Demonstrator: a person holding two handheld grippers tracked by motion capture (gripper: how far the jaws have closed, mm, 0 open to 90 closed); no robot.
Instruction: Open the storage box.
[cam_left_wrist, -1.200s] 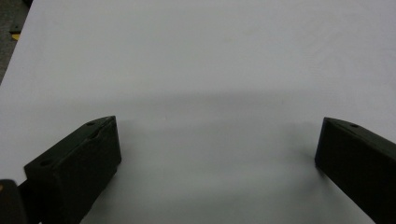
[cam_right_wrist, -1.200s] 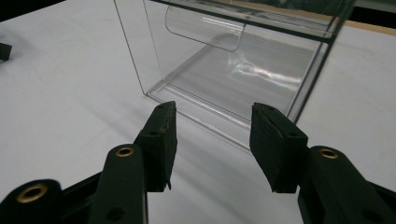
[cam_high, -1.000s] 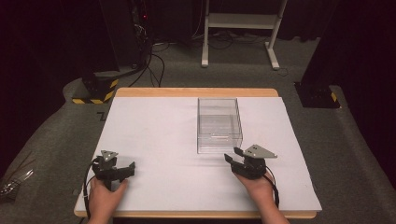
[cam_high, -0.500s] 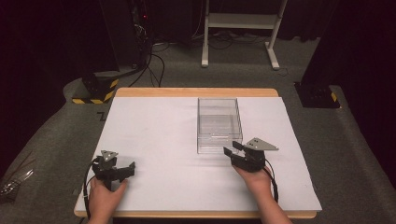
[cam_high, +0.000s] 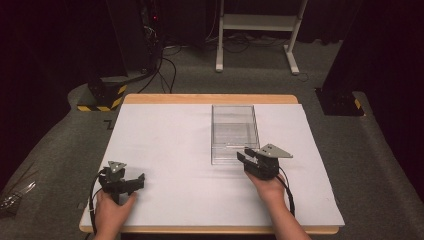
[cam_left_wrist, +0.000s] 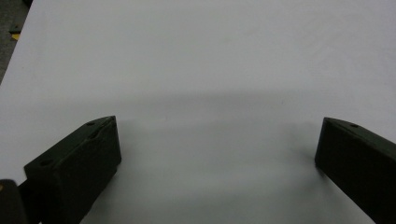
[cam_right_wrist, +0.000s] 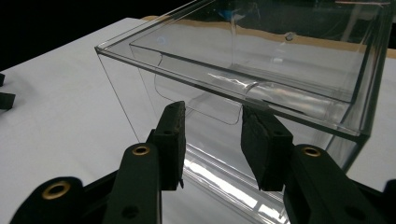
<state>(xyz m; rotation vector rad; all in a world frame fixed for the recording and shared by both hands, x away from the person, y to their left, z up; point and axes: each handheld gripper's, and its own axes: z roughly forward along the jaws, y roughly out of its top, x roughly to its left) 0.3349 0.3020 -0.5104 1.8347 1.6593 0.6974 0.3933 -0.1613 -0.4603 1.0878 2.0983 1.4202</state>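
Note:
A clear plastic box with an inner drawer lies on the white table sheet, right of centre. My right gripper sits at the box's near end. In the right gripper view the box looms close. The right gripper has its jaws either side of the drawer's curved front lip. They have just been closing, and a gap still shows around the lip, so no pad presses on it. My left gripper rests low at the front left. Its jaws stand wide open over bare white sheet.
The wooden table edge runs along the back. Behind the table on the floor are a white-legged stand, a black post with a yellow-black striped base, cables, and a black base at right. A plastic bag lies far left.
My right gripper has edged forward to the box's near end and its jaws have narrowed. The left gripper has stayed where it was.

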